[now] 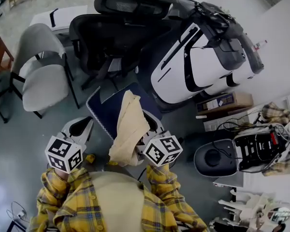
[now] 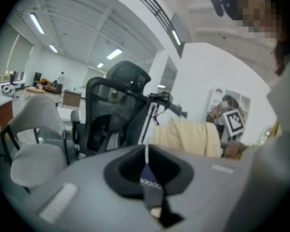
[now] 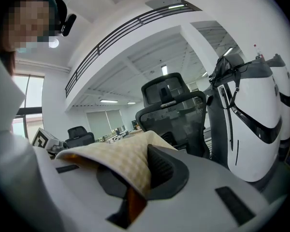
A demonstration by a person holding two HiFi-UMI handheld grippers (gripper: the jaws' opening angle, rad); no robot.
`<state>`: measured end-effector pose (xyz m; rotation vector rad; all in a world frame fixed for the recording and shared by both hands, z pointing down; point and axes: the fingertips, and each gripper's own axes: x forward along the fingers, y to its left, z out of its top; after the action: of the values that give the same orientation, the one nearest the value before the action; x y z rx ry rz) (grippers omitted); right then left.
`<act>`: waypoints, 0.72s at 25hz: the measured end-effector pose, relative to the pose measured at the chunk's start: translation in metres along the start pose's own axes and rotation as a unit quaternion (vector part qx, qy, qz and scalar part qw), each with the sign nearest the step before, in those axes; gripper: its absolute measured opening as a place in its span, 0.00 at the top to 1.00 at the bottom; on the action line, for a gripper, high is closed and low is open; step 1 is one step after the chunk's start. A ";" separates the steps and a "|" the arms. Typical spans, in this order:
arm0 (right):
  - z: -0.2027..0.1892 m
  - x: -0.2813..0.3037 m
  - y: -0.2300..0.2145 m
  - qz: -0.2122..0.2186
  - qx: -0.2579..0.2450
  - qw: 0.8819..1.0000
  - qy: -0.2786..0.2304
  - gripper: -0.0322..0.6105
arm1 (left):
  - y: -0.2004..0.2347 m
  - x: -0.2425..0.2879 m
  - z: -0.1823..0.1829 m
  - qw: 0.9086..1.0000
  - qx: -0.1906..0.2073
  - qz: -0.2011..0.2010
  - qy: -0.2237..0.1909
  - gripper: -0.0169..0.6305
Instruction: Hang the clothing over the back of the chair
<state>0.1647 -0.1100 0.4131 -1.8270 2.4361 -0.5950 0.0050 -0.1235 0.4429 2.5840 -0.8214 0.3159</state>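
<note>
Your left hand-held gripper point(image 2: 147, 180) was closed tight on a thin, white-trimmed edge of the dark blue cloth point(image 1: 106, 110). Your right hand-held gripper point(image 3: 134, 190) was clamped on the cream cloth point(image 1: 128, 124), which draped over its top. You held the clothing in the air between the two, close in front of your body and well short of the black office chair point(image 1: 111, 37).

I judge this to be the carrying step. Next you would need to lift the clothing above the chair's back, spread it, and lower it over the top edge before letting go.

Only the head view showed both cloths together and the gap to the chair. Only the gripper views showed each pinch up close, and the left one also caught the grey chair point(image 2: 34, 144) from the side.
</note>
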 end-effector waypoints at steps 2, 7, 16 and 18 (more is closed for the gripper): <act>-0.006 0.008 0.000 0.008 -0.012 1.000 0.015 0.90 | 0.004 -0.005 -0.003 1.000 -0.004 0.010 -0.001 0.94; -0.025 0.031 -0.003 0.012 -0.089 0.994 0.063 0.90 | 0.010 -0.014 -0.009 1.000 -0.011 0.025 0.003 0.94; -0.078 0.063 -0.021 0.058 -0.125 0.975 0.175 0.90 | 0.013 -0.017 -0.023 0.999 -0.021 0.038 0.012 0.94; -0.090 0.070 -0.026 0.071 -0.138 0.966 0.205 0.90 | 0.014 -0.017 -0.025 0.999 -0.024 0.040 0.013 0.94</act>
<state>0.1438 -0.1561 0.5181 -1.7379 3.0281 -0.7148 -0.0196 -0.1140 0.4641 2.5015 -0.9130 0.3481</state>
